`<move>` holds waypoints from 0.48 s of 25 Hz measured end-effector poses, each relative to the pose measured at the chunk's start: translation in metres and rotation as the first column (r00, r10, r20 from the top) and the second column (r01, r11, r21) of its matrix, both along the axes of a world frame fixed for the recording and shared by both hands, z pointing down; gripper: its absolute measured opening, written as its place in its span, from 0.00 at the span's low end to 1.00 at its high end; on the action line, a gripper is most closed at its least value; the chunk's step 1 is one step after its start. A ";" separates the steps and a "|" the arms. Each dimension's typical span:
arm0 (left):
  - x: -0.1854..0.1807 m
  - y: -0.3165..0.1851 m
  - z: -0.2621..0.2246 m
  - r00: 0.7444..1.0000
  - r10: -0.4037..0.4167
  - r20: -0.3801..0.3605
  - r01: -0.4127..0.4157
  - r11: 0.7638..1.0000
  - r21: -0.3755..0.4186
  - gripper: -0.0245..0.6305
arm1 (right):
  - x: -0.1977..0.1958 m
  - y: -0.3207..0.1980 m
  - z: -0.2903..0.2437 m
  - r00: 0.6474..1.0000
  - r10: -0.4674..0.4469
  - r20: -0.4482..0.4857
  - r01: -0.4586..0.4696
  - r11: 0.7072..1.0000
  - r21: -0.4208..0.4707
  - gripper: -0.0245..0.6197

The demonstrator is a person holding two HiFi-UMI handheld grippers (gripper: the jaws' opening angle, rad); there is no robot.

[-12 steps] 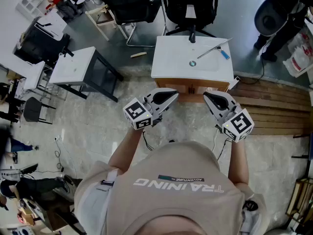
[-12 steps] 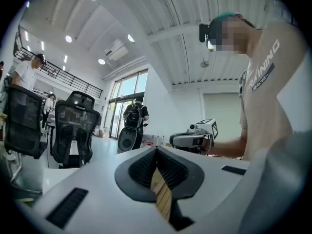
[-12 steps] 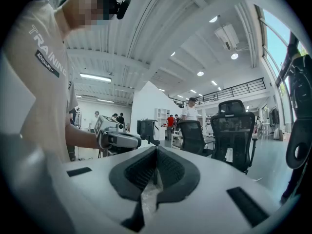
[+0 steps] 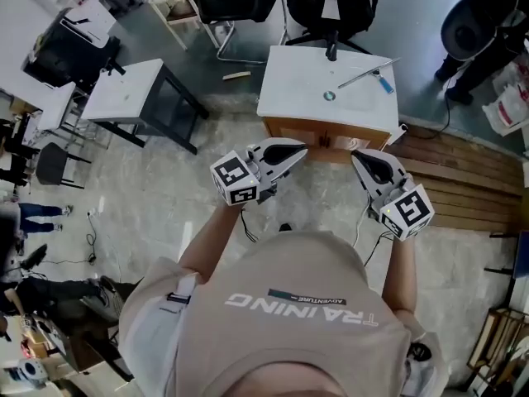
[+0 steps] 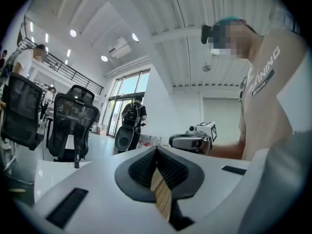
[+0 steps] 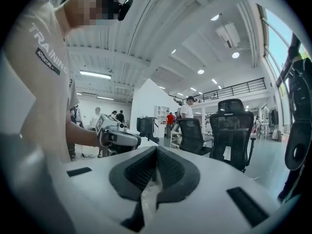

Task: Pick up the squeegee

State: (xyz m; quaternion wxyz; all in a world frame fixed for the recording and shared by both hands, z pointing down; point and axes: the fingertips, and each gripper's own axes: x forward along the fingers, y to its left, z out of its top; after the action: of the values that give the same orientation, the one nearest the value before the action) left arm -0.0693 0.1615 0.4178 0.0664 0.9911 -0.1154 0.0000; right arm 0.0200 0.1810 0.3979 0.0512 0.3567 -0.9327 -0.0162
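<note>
Head view: the left gripper (image 4: 302, 150) and right gripper (image 4: 356, 157) sit closer to the front edge of the white surface (image 4: 297, 81) than half a second ago. I read this as the person closing in, so the approach is under way with no contact yet. The squeegee (image 4: 368, 74) lies on the far right part of the surface, well apart from both grippers. Its long axis runs diagonally, near-left to far-right. A blue part, probably the handle, juts toward the near right, though it is too small to be sure.

Left gripper view: fingers pressed together, nothing between them.

Right gripper view: fingers clenched and empty. The squeegee is not in this view.
</note>
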 end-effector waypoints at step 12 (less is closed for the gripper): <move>0.004 0.001 0.001 0.997 -0.072 -0.003 0.072 0.997 -0.003 0.06 | 0.028 0.006 0.014 0.998 0.060 -0.008 -0.060 0.998 -0.009 0.09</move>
State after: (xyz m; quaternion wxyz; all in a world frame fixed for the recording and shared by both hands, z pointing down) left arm -0.0649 0.1623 0.4189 0.0680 0.9862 -0.1509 -0.0038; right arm 0.0477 0.1866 0.4115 0.0570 0.3843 -0.9214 -0.0119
